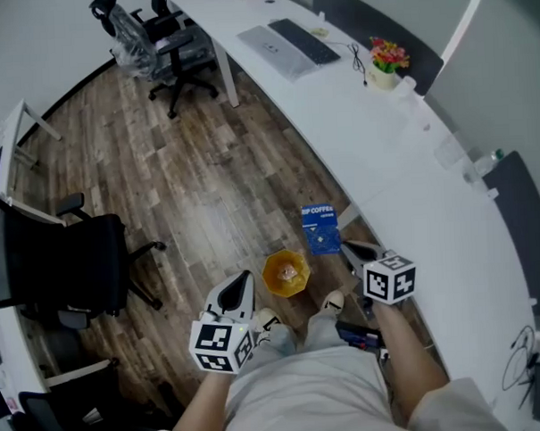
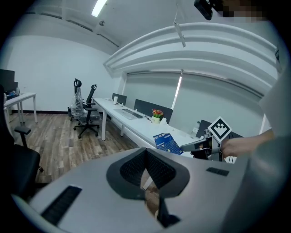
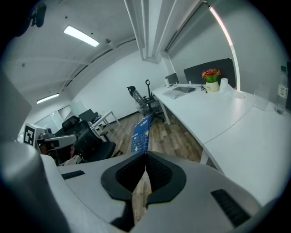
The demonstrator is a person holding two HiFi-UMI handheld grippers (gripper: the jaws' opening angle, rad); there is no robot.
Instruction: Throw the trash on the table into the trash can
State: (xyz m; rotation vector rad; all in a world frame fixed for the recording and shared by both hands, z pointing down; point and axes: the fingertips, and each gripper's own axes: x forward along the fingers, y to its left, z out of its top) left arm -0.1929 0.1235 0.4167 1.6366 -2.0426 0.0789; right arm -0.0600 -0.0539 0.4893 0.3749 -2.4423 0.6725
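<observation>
Blue drip coffee packet, flat and thin, is pinched by one end in my right jaws, out in the air just off the table's edge. The yellow-orange trash can sits upright on the wood floor right beside it, with something inside.

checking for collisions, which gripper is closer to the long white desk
Right. The right gripper, shut on a blue coffee packet, is beside the desk edge. The left gripper is over the wood floor, on the far side of the yellow trash can.
</observation>
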